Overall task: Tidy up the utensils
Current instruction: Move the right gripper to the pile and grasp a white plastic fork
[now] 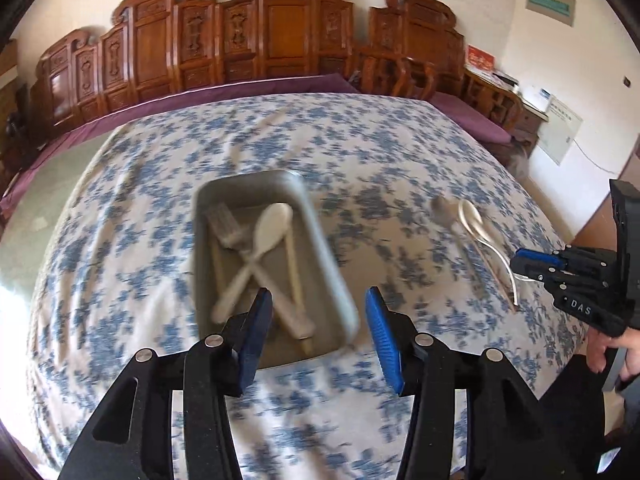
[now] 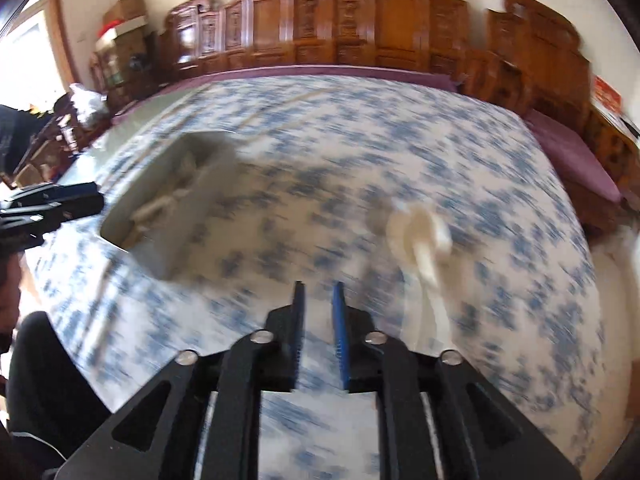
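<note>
A grey rectangular tray sits mid-table in the left wrist view. It holds a fork, a white spoon crossed over another handle, and chopsticks. My left gripper hovers open over the tray's near right corner, with nothing between its blue pads. To the right, a metal spoon and a pale spoon lie on the cloth. My right gripper is by their handle ends. In the blurred right wrist view my right gripper shows a narrow empty gap, the pale spoon ahead to its right, the tray to its left.
A blue-flowered cloth covers the table. Carved wooden furniture with purple cushions lines the far side. A person's hand grips the right tool. My left gripper enters the right wrist view from the left edge.
</note>
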{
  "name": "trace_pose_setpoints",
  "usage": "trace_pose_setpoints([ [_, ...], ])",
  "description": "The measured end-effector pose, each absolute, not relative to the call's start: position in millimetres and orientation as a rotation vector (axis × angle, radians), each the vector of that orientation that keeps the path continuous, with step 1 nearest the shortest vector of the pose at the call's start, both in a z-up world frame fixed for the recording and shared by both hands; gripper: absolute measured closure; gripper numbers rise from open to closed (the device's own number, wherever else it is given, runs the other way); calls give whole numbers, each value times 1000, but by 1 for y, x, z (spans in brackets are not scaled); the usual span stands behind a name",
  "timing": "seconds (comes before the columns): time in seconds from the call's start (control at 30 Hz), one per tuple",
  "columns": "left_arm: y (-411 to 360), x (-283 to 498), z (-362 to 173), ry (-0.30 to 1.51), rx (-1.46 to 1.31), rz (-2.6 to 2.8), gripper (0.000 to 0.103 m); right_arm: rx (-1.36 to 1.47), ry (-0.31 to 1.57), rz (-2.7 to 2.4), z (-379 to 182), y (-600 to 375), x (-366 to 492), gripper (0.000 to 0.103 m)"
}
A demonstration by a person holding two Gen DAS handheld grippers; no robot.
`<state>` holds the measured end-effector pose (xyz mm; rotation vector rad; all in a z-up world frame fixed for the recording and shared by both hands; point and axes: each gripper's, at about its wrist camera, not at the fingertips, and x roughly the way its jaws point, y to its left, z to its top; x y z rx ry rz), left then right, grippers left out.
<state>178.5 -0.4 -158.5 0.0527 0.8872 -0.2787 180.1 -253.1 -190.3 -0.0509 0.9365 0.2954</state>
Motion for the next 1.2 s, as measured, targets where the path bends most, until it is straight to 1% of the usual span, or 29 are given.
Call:
trace_pose_setpoints([
  [0.13,-23,178,-167,906,73,-303,57,-22,961,238,-209,-294,180,78],
  [0.3,-41,172,-180,934,93,-323,57,23,965,220,-222,-317,184,78],
  [0.63,-60,174,-190,960,139,-336,57,-13,1064,239,-253,-321,220,78],
  [0.8,-65,175,-195,972,148,-341,56,-69,1070,259,-255,-314,234,78],
  [0.83,-66,176,-195,974,149,-342,56,-87,1070,260,-255,-312,236,79],
  [0.87,-68,176,-196,977,149,-345,56,-105,1070,259,-255,-310,236,82],
  [0.93,-72,177,-198,982,151,-352,56,-128,1074,269,-255,-309,237,93],
  [0.97,-76,178,-199,984,154,-358,56,-122,1079,275,-254,-311,237,95],
  [1.2,-102,190,-204,991,162,-398,56,-65,1052,239,-249,-340,220,95],
])
